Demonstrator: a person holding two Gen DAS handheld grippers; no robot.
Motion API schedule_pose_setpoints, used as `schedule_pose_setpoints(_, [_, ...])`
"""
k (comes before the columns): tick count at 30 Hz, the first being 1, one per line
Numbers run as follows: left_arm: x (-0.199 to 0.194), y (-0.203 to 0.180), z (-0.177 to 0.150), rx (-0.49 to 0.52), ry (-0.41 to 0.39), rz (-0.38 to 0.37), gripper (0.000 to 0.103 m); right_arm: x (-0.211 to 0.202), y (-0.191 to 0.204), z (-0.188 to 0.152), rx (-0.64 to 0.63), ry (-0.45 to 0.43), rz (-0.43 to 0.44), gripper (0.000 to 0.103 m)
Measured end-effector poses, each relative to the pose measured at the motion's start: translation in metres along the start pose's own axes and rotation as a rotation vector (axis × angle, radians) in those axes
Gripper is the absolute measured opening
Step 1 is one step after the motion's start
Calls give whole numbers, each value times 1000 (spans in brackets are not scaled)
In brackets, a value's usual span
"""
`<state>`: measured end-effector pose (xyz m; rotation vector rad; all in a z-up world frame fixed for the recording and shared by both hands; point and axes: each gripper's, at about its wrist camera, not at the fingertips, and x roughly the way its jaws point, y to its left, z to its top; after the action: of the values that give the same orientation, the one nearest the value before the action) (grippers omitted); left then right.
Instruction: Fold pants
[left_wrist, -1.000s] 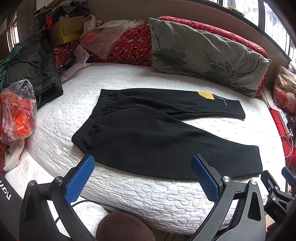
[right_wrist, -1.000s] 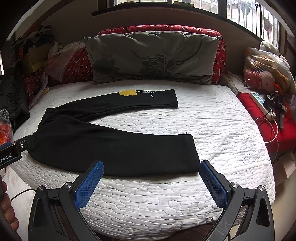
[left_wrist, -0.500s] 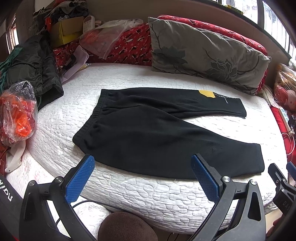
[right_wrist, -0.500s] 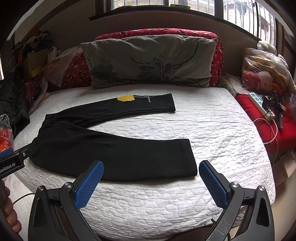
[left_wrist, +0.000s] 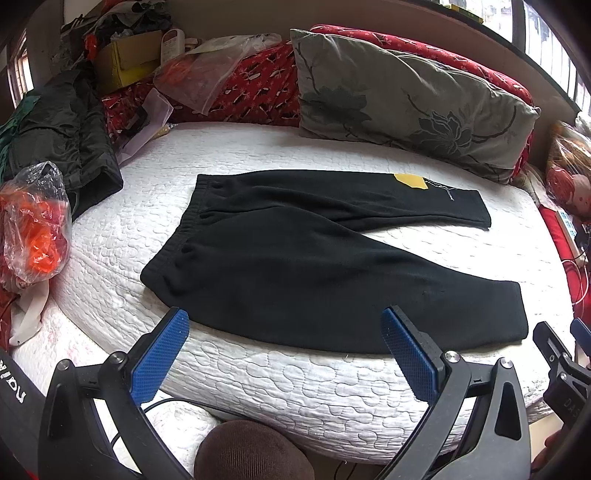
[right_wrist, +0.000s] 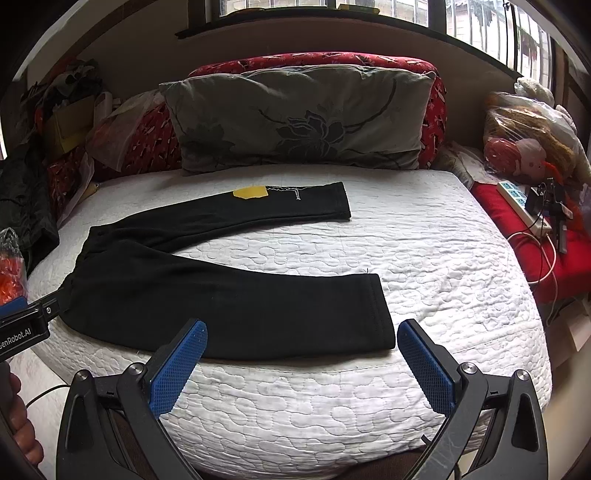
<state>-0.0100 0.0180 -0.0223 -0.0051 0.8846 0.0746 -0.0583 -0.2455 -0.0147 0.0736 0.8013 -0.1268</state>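
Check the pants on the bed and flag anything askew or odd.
The black pants lie flat on the white mattress, but the legs splay apart in a V rather than lying together. A yellow patch sits on the far leg. No damage is visible.

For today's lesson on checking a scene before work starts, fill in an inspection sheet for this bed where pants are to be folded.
Surface: white quilted mattress, flat.
Job's things: black pants spread unfolded, legs apart, yellow patch on the far leg.
Clutter: grey pillow, orange bag, dark jacket, cardboard box.
Grippers: left tongs and right tongs open, holding nothing.
Cables: white power strip with cords on the red cushion.
Surroundings: window above the bed.
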Motion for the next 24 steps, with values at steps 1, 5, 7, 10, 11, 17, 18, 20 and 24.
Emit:
schedule_pose_setpoints(1, [0, 0, 0, 1, 1, 0, 103, 0, 0, 0, 0, 1, -1, 103])
schedule_pose_setpoints(5, [2, -1, 1, 5, 11, 0, 103, 1, 1, 1, -4, 4, -1, 103])
schedule_pose_setpoints(7, [3, -1, 2, 4, 13, -2, 103, 2, 1, 1, -5, 6, -2, 103])
schedule_pose_setpoints(10, [5, 0, 3, 4, 19, -2, 103, 3, 2, 1, -8, 10, -2, 103])
schedule_pose_setpoints(11, [5, 0, 3, 3, 21, -3, 103, 4, 3, 0, -10, 11, -1, 103])
schedule_pose_setpoints(17, [8, 0, 4, -1, 30, -10, 103, 6, 4, 0, -15, 18, 0, 103])
schedule_pose_setpoints(18, [8, 0, 4, -1, 31, -11, 103, 6, 4, 0, -15, 18, 0, 103])
schedule_pose_setpoints(20, [9, 0, 4, 0, 33, -13, 103, 8, 4, 1, -15, 20, 0, 103])
schedule_pose_setpoints(24, [11, -2, 3, 4, 38, -15, 103, 9, 5, 1, -17, 24, 2, 103])
